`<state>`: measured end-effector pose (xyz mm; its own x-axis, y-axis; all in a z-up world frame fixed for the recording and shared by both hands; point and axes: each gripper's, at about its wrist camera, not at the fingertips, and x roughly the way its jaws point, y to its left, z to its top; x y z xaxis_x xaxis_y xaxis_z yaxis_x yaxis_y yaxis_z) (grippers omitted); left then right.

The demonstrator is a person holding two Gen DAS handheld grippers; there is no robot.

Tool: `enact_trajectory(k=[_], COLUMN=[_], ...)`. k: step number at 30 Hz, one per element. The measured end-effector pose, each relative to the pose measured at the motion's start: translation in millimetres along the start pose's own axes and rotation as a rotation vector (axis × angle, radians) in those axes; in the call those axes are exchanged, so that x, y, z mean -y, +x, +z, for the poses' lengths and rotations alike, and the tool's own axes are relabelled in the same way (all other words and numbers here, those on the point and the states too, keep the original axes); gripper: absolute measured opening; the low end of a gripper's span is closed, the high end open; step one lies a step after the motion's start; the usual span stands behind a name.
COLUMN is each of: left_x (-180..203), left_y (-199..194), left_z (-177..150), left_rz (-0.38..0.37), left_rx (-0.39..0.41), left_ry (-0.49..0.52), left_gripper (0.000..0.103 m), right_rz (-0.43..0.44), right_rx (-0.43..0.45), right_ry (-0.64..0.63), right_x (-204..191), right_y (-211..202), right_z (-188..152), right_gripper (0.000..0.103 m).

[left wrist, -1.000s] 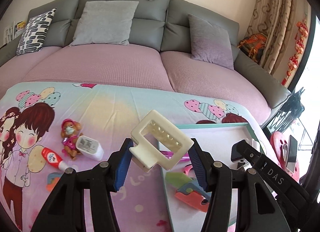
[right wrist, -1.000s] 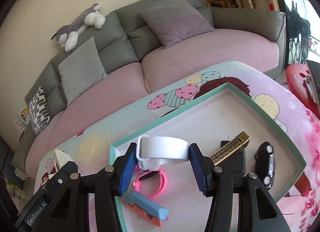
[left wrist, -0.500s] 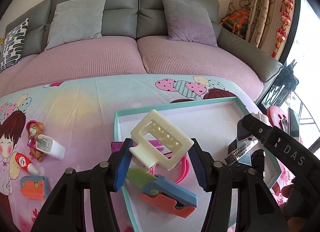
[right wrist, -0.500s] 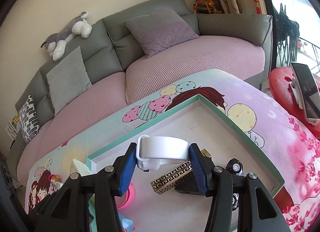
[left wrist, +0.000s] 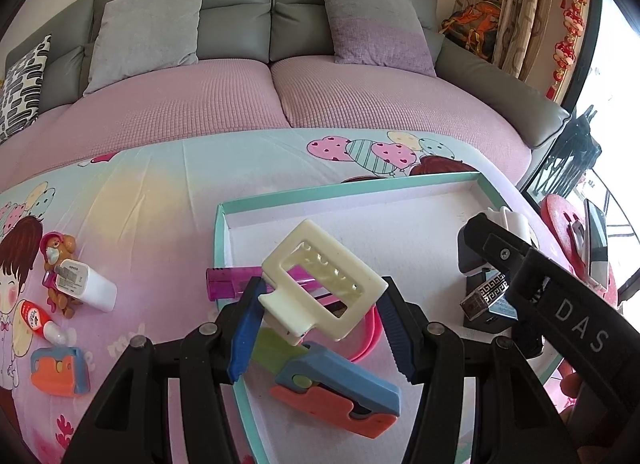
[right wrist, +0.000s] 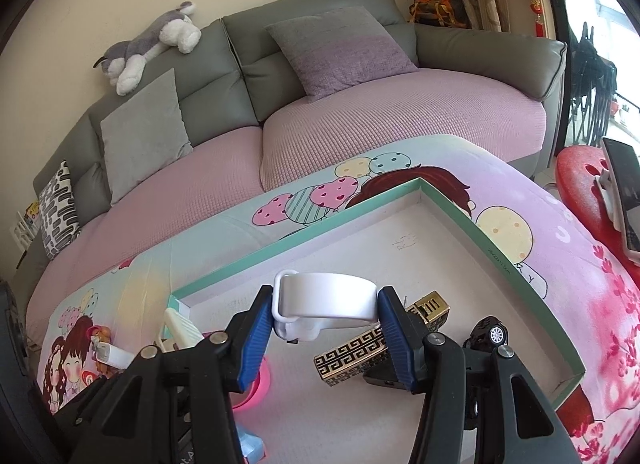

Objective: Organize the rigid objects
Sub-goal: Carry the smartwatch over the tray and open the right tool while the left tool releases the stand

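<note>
My left gripper is shut on a cream hair claw clip, held tilted above the left part of the teal-rimmed tray. Under it in the tray lie a purple lighter, a pink ring and a blue-and-orange toy knife. My right gripper is shut on a white band-shaped piece over the same tray. A gold patterned harmonica and a black toy car lie below it. The right gripper's black body shows at the right of the left wrist view.
On the cartoon-print cloth left of the tray lie a white charger, a small doll, a glue tube and an orange-and-blue toy. A pink and grey sofa stands behind. A red stool with a phone stands to the right.
The left gripper has carried the cream clip rightward and down, from over the cloth beside the tray to above the tray's left part. The right gripper still holds the white piece over the tray.
</note>
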<state>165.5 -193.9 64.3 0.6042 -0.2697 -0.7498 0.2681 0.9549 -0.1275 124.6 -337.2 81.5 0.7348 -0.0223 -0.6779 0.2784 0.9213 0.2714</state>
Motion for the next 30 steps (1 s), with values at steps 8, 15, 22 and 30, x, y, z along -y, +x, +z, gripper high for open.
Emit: enact_trajectory(k=[8,15,22,30], left_x=[-1.3,0.1,-1.1,-2.8], left_y=[2.5,4.3,5.3,5.6], left_z=[-1.7,-2.1,-1.7,-1.3], left_rz=[0.009,0.015,0.032,0.068], left_rx=[-0.006,-0.018,-0.033,-0.049], left_ry=[-0.004,0.007,0.007,0.018], left_gripper=[0.058,0.058,0.067,0.074], right_rz=[-0.029,-0.048,-0.054,-0.071], right_rx=[-0.018,-0.021,-0.024,-0.031], right_ry=[-0.015,-0.013,-0.017,-0.033], right_x=[-0.9,0.6,-0.6,-2.3], right_y=[5.2,4.7,4.8,5.5], right_z=[-2.6,-1.9,-1.3,-1.2], right_gripper=[0.056,0.056,0.056,0.058])
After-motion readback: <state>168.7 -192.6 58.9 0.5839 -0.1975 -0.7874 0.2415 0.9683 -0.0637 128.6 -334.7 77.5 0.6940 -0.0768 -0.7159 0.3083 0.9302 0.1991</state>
